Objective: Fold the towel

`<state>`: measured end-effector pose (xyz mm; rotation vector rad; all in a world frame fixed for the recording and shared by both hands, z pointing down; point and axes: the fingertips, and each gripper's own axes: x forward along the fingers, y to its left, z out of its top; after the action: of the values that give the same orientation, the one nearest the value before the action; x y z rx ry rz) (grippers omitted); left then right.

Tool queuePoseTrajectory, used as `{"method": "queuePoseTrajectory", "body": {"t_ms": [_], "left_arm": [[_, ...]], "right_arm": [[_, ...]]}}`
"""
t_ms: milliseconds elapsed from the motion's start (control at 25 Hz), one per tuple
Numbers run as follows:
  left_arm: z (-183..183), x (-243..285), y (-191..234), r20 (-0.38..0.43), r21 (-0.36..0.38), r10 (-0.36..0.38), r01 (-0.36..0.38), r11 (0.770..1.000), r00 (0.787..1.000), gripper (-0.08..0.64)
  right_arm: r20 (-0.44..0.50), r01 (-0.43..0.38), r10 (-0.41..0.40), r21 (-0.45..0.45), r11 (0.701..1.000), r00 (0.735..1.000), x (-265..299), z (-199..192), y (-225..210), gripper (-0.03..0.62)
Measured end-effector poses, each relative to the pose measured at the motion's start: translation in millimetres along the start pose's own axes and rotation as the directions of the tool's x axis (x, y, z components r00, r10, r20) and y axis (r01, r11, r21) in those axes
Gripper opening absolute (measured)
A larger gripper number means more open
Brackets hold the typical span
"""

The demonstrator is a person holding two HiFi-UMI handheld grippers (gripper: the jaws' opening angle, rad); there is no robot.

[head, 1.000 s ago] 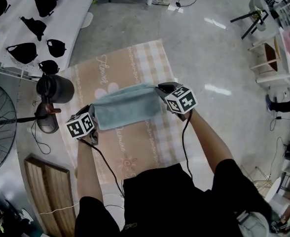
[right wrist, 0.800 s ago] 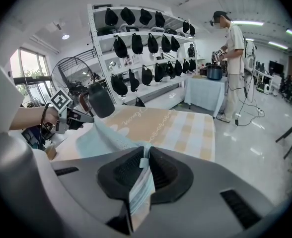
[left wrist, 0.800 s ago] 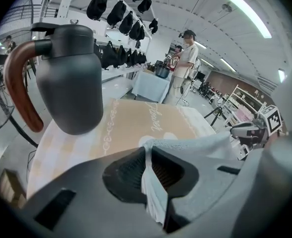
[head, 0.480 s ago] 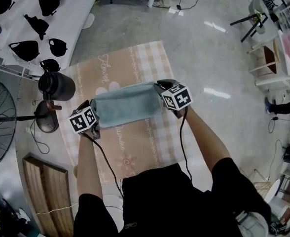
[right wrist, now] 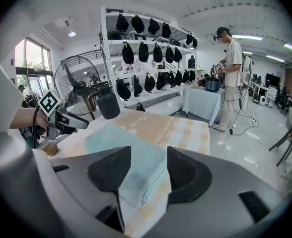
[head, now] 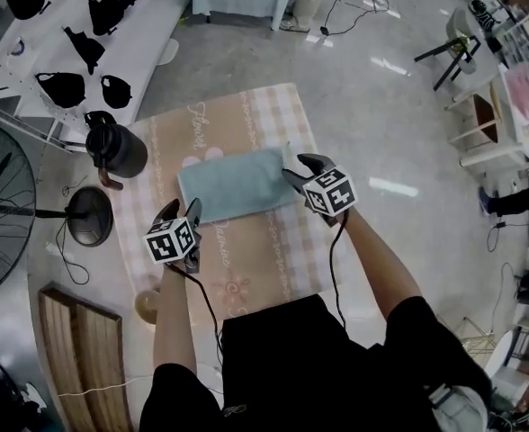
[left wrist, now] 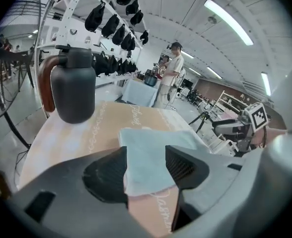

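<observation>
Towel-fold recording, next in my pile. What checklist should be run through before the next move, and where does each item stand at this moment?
1. Left tongs free of cloth: ok. Its jaws have just been opening, and the pads press on nothing.
2. Right tongs free of cloth: ok. Its jaws have also just been opening, and nothing is gripped.
3. Towel resting folded on the tablecloth: ok.
4. Towel layers lined up along every edge: cannot tell.
5. Dark jug apart from the towel: ok. It stands off to the side.
</observation>
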<state>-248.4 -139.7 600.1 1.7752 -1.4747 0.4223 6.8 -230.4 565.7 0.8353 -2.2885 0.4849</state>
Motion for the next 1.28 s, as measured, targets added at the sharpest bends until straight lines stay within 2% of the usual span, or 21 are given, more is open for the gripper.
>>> {"method": "queuePoseTrajectory", "body": {"t_ms": [120, 280, 480, 640, 800, 1040, 1160, 1280], "left_arm": [[-14, -18, -21, 0.005, 0.021, -0.043, 0.043, 0.999, 0.999, 0.224], [-19, -46, -52, 0.049, 0.058, -0.105, 0.102, 0.993, 0.993, 0.224], [-22, -65, -83, 0.074, 0.097, -0.161, 0.153, 0.983, 0.984, 0.224], [-20, -73, -105, 0.098, 0.113, -0.189, 0.178, 0.978, 0.977, 0.224], [-31, -64, -135, 0.083, 0.151, -0.223, 0.209, 0.966, 0.971, 0.224], [-42, -27, -179, 0.055, 0.171, -0.212, 0.2, 0.965, 0.976, 0.224], [-45, 0, -197, 0.043, 0.159, -0.168, 0.159, 0.974, 0.985, 0.224], [-44, 23, -213, 0.045, 0.115, -0.107, 0.101, 0.988, 0.993, 0.224]], "right_arm": [[0.016, 0.02, -0.02, -0.014, 1.0, 1.0, -22, 2, 12, 0.204], [0.041, 0.05, -0.048, -0.042, 0.998, 0.998, -52, 3, 35, 0.204], [0.028, 0.062, -0.059, -0.086, 0.994, 0.998, -85, -3, 57, 0.208], [0.021, 0.056, -0.053, -0.135, 0.989, 0.998, -104, 1, 61, 0.209], [0.024, 0.043, -0.039, -0.168, 0.985, 0.999, -109, 9, 51, 0.209], [0.013, -0.029, 0.032, -0.187, 0.982, 0.999, -94, 7, 18, 0.209], [-0.005, -0.101, 0.102, -0.202, 0.974, 0.995, -77, 2, -6, 0.209], [-0.04, -0.193, 0.189, -0.223, 0.955, 0.981, -56, -2, -27, 0.209]]}}
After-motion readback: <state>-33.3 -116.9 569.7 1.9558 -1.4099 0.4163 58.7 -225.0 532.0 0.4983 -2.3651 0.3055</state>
